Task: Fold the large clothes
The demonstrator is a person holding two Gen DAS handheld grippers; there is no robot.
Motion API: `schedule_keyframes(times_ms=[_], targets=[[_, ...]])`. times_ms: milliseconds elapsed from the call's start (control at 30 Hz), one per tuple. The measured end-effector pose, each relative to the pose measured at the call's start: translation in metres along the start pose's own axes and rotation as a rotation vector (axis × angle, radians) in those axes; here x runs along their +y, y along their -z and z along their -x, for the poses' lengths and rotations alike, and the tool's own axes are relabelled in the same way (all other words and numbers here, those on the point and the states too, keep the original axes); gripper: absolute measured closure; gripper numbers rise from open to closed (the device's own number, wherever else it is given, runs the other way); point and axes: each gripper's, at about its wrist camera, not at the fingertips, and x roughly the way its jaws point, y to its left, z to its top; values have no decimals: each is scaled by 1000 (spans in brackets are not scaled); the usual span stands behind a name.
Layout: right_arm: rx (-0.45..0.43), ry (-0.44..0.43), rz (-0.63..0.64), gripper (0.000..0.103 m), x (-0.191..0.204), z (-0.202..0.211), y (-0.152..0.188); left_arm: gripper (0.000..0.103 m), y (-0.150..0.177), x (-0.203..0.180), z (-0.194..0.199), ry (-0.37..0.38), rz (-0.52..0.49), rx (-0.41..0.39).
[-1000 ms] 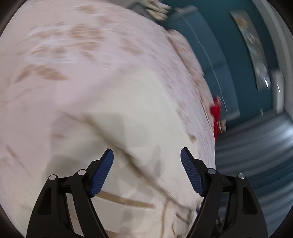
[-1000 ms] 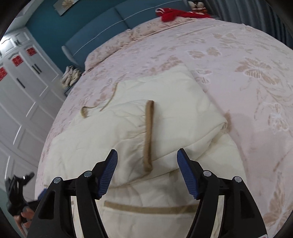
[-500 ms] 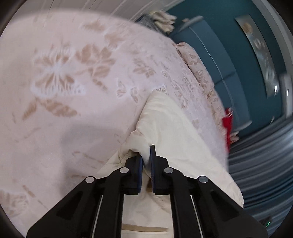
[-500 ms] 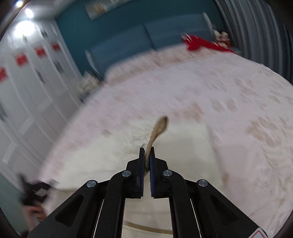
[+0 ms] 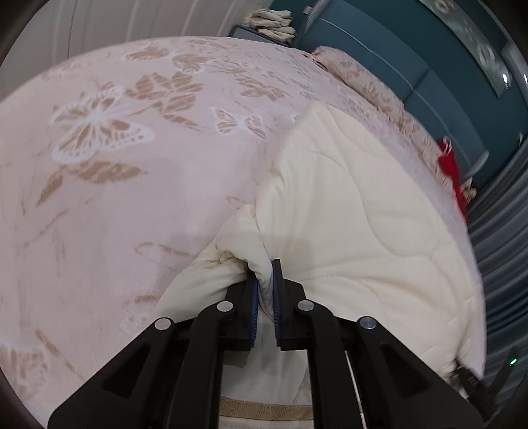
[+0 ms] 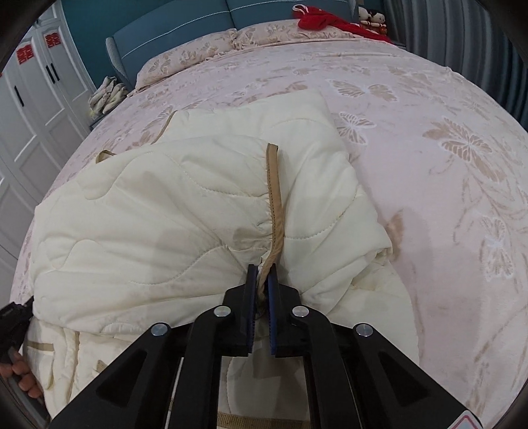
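Jacket (image 6: 171, 211) – one, cream, on bed (image 6: 429, 109); two grippers – left (image 5: 264, 274), right (image 6: 261, 274) – fingers pinching it.

My left gripper (image 5: 264, 267) and right gripper (image 6: 261, 272) are black with blue pads. The quilted jacket (image 6: 165, 211) I hold is cream, its cuff trim (image 6: 274, 198) tan. The bedspread (image 6: 429, 138) is pale pink with beige butterflies and leaves. The headboard (image 6: 184, 23) is teal, the cloth (image 6: 326, 18) by the pillows red, and the wardrobe doors (image 6: 36, 109) white with red emblems.
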Motion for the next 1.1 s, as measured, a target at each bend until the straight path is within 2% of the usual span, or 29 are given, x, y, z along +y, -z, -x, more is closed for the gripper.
schedule_keyframes(times_ms=[67,100,133,200,267,333,367,433,533,600,733,867,1100], targets=[[2,-32,-57,97,-8,13,-2,92,-2,-5,6,-19,-44,2],[-12,-27,-85,94,-11,24,-2,87,-4,-5,14,-24,-59,0],[-40,-17,-105,88,-12,37,-2,85,-6,-4,25,-33,-70,-7],[-92,36,-91,84,-4,61,0,75,-8,-5,49,-61,-97,-52],[-139,16,-59,84,12,78,-1,74,-12,-11,78,-79,-142,-121],[-137,-47,-13,91,45,83,-4,75,-18,-30,98,-13,-151,-159],[-124,-68,13,92,58,81,-5,75,-21,-41,98,21,-159,-154],[-93,-116,65,97,92,69,-3,75,-20,-77,84,88,-213,-97],[-22,-131,136,97,134,40,10,80,-4,-117,51,101,-304,-24],[5,-113,163,97,146,26,17,80,8,-130,33,110,-336,23],[48,-82,179,98,148,2,29,80,29,-135,8,78,-374,55],[52,-74,184,101,141,-12,36,80,38,-128,-10,58,-385,81],[12,-43,219,102,144,-18,44,80,58,-130,-16,14,-479,22]])
